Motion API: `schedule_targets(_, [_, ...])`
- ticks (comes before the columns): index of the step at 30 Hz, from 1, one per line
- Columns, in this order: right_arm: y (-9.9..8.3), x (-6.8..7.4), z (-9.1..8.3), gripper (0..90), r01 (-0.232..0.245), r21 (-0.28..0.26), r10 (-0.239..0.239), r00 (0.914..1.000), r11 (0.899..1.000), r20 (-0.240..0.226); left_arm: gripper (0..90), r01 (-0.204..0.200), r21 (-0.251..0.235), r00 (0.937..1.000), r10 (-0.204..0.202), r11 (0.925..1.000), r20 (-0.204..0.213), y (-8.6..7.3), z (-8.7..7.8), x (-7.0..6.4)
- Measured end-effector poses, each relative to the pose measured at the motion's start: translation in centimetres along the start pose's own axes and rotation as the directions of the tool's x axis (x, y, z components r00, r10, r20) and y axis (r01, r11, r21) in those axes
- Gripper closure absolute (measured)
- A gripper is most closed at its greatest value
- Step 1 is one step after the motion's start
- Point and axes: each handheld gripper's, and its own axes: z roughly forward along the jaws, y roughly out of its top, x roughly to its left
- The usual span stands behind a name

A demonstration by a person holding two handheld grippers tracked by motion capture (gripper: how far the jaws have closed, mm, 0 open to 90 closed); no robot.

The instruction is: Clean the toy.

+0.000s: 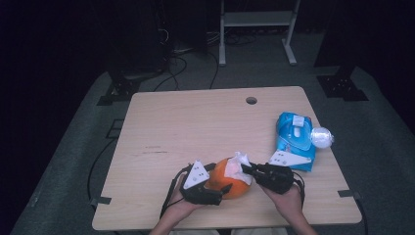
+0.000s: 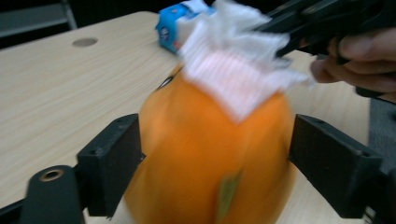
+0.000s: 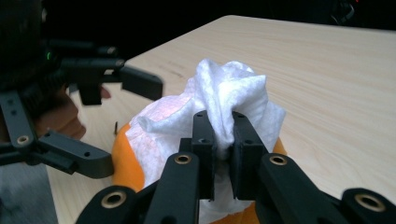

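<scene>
Right gripper view: the right gripper (image 3: 223, 140) is clenched on a crumpled white paper wipe (image 3: 219, 98), its two jaws pinching a fold of the sheet. The wipe drapes over the top of a round orange plastic pumpkin (image 3: 125, 163). Left gripper view: the left gripper (image 2: 215, 158) grasps the pumpkin (image 2: 205, 158), one jaw pressed against each flank; motion blur softens the fruit's outline. High view: the left gripper (image 1: 215, 188) and the right gripper (image 1: 252, 171) meet at the pumpkin (image 1: 229, 178), which rests on the light wooden table (image 1: 195, 127) near the middle of its near edge, with the wipe (image 1: 239, 164) on its right upper side. A blue wet-wipe packet (image 1: 294, 139) lies near the right edge, and a clear crumpled plastic ball (image 1: 321, 137) is touching its right side.
</scene>
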Motion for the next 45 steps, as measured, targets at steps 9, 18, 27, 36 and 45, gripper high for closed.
schedule_targets(9, [0.5, 3.3, 0.5, 81.1, 0.12, -0.002, -0.119, 0.9899, 0.993, -0.076, 35.3, -0.093, 0.038, 0.9956, 0.093, 0.9949, 0.0, -0.2, 0.8, -1.3])
schedule_targets(18, [-0.2, -0.3, -0.3, 81.1, 0.004, 0.0, -0.004, 0.9998, 1.0, 0.021, 17.4, -0.054, 0.062, 0.9985, 0.054, 0.9966, 0.014, -0.6, 1.8, -0.8])
schedule_targets(27, [0.1, -0.1, -0.1, 81.0, 0.036, 0.008, -0.036, 0.999, 0.999, 0.028, 40.2, -0.083, 0.042, 0.9963, 0.083, 0.9957, -0.019, 0.2, 0.4, -0.3])
schedule_targets(36, [0.1, 3.0, 0.8, 80.9, 0.097, 0.01, -0.095, 0.9924, 0.995, -0.077, 40.5, -0.065, 0.045, 0.9972, 0.067, 0.9969, -0.035, 0.3, 0.1, -0.1])
schedule_targets(45, [-1.0, -0.9, 0.6, 81.0, -0.05, 0.027, 0.049, 0.9986, 0.998, 0.019, 39.5, -0.041, 0.033, 0.9984, 0.042, 0.9986, -0.038, 0.1, -0.1, 0.3])
